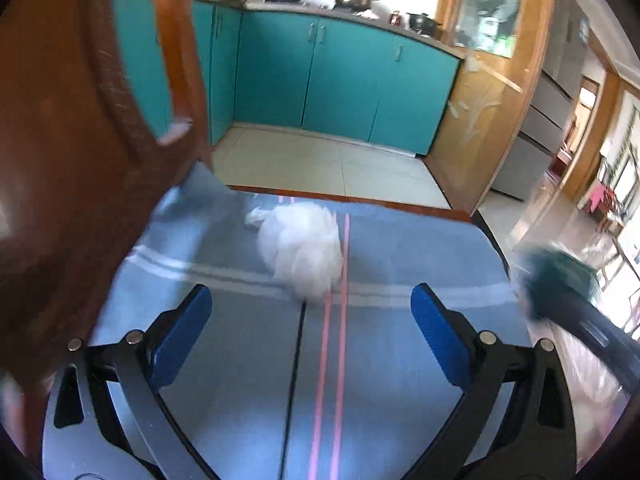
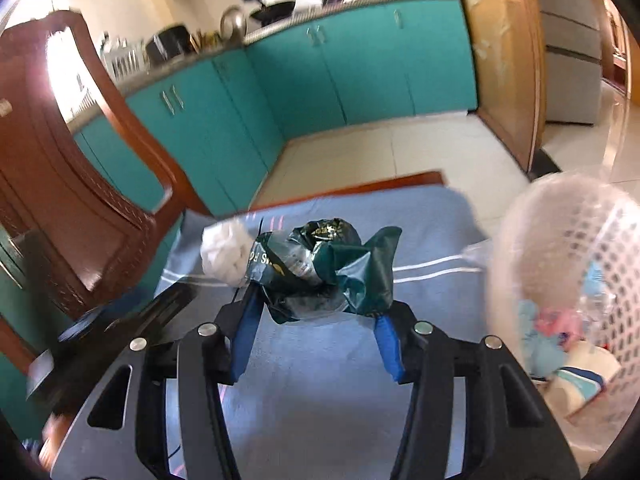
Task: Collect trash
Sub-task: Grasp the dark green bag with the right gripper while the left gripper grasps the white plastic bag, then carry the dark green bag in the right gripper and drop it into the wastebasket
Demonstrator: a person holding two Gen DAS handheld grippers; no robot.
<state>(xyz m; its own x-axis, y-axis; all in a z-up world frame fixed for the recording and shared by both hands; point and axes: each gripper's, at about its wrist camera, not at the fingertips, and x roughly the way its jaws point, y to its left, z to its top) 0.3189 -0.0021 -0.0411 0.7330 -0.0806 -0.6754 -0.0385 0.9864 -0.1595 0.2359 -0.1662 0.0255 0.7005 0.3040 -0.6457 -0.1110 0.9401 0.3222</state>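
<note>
A crumpled white plastic bag (image 1: 300,252) lies on the blue striped tablecloth (image 1: 400,360). My left gripper (image 1: 312,312) is open, its blue pads either side just short of the bag. My right gripper (image 2: 318,312) is shut on a crumpled dark green wrapper (image 2: 328,272) and holds it above the cloth. The white bag also shows in the right wrist view (image 2: 224,256), behind the wrapper. The green wrapper appears blurred at the right in the left wrist view (image 1: 560,280). A white lattice basket (image 2: 580,240) with several scraps inside is at the right.
A dark wooden chair (image 1: 72,160) stands close at the left of the table. Teal kitchen cabinets (image 1: 340,80) and a tiled floor (image 1: 320,168) lie beyond the table's far wooden edge (image 1: 360,198). A wooden door frame (image 1: 480,100) is at the right.
</note>
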